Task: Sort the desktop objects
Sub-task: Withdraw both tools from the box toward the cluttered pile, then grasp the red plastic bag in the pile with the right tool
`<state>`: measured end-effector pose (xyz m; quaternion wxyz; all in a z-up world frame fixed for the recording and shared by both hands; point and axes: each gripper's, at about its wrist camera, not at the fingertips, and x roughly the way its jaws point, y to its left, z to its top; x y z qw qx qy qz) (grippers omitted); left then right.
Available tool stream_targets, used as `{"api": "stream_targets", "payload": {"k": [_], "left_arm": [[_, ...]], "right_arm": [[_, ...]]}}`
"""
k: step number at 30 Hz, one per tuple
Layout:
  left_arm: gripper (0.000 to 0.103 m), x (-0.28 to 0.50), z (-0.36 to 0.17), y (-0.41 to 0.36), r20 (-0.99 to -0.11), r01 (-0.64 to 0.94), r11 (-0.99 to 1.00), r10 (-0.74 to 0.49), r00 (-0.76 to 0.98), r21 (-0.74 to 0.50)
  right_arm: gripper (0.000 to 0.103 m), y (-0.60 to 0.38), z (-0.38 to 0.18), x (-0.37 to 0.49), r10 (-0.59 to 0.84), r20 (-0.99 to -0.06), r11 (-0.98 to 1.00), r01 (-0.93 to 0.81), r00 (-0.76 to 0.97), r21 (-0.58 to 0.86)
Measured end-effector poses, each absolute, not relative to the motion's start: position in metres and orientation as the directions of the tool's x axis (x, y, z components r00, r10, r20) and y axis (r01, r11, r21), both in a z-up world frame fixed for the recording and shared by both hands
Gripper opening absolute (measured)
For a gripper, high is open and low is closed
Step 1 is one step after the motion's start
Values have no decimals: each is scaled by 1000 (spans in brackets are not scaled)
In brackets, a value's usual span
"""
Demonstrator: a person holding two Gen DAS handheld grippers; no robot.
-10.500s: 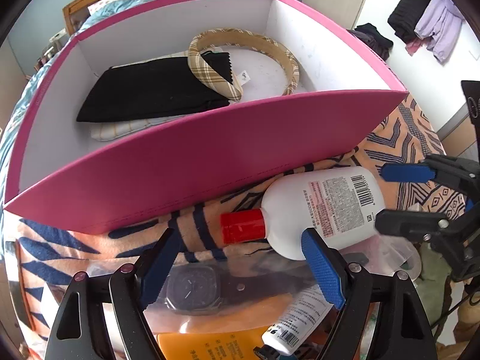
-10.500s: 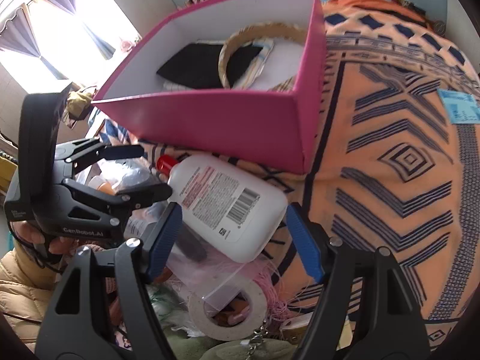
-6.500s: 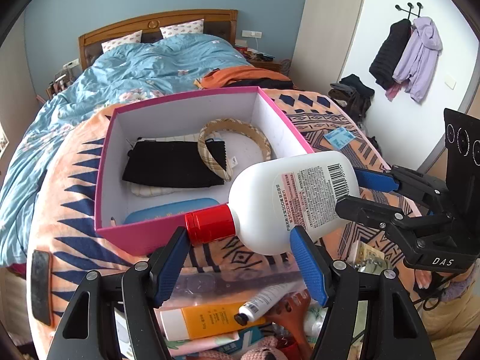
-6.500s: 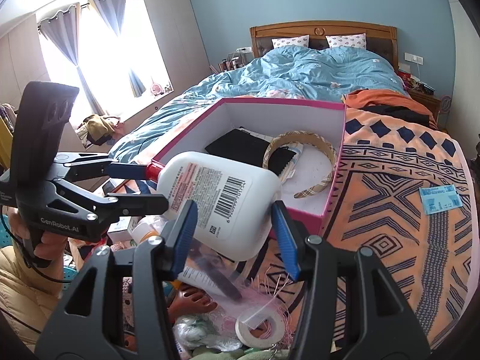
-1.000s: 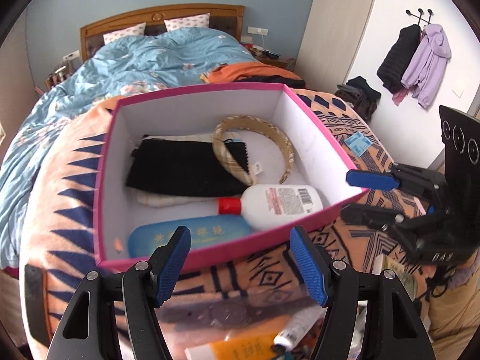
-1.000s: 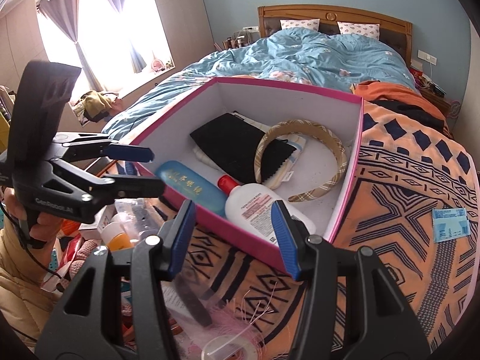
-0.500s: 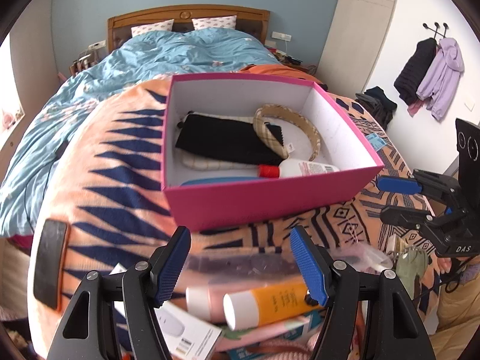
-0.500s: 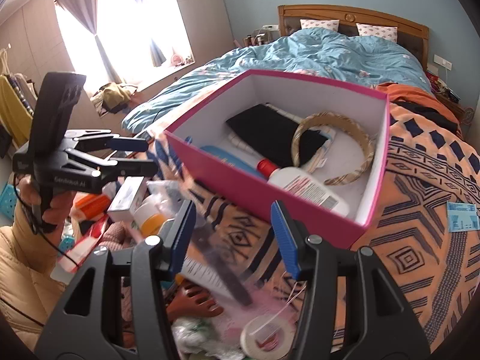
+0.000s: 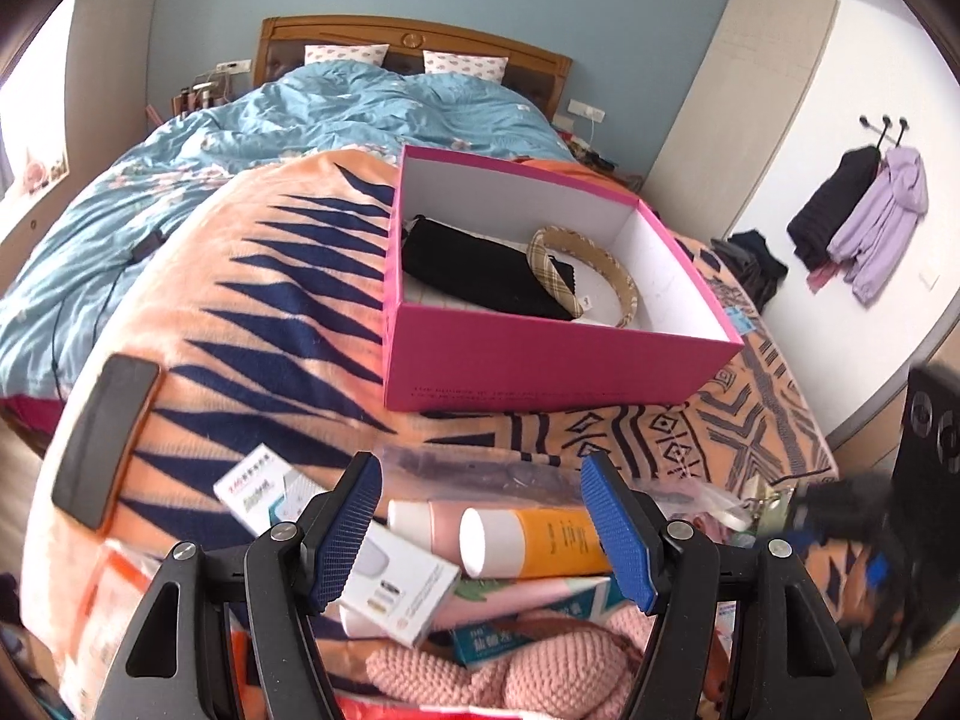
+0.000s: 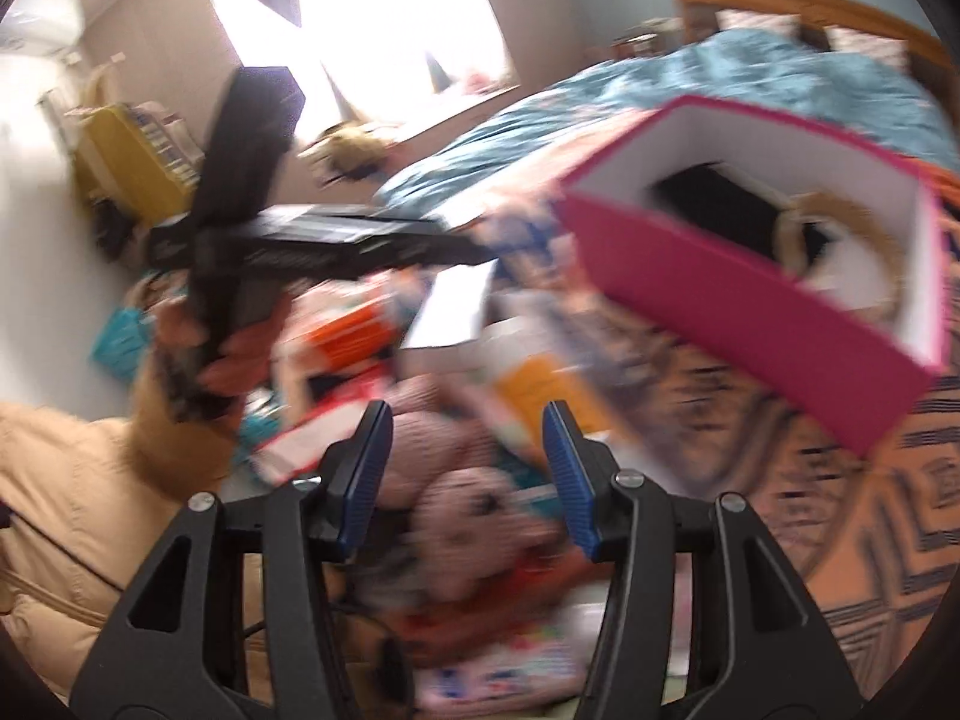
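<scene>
Both tools stand apart, empty. The left tool [image 9: 483, 519] hangs over an orange tube [image 9: 540, 543] and a white carton [image 9: 264, 489]; their print is unreadable. The right tool [image 10: 465, 474] view is blurred. The pink box [image 9: 558, 366] sits on the patterned blanket [image 9: 240, 324], holding a headband [image 9: 600, 264].

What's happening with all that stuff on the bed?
A person holds a two-finger gripper in each hand and is sorting things into an open pink cardboard box on the orange patterned blanket. A black pouch and a tan plaid headband already lie inside. Both the left gripper and the right gripper are open and empty, above a messy pile with an orange tube with a white cap, a pale pink tube and something pink and knitted.
</scene>
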<state>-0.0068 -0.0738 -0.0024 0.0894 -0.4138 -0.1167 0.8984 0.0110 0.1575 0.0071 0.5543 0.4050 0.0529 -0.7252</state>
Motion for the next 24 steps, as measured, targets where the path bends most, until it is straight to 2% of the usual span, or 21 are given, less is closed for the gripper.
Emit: {"api": "stream_targets", "payload": {"k": [5,8,12,18,21,23,24], "left_arm": [[70,4,-14,-85,-709,-35,-940,281,-647,-341],[70,12,-17,-91,-701,-22,-935,281,-655,-354],[71,21,-22,-97,-691,-11,-928,284,-665,-372],[71,30,-32,-104,-686,-5,-917,303,-661,-400],[70,34,-35,-109,-686,1,-914,304,-661,-406],[71,38,-37,-112,-685,5,-913,303,-662,-409],[71,39,-37,-114,-686,8,-913,301,-662,-408]], "right_arm": [[54,118,-5,43,-753,-653,-272,865,82,422],[46,102,-18,49,-737,-663,-266,844,132,465],[45,88,-38,48,-737,-644,-290,767,203,573],[45,79,-47,39,-741,-637,-355,681,212,640],[45,69,-52,45,-709,-678,-373,715,191,591],[38,68,-55,45,-709,-681,-381,714,182,588],[32,69,-55,47,-706,-688,-385,726,166,570]]}}
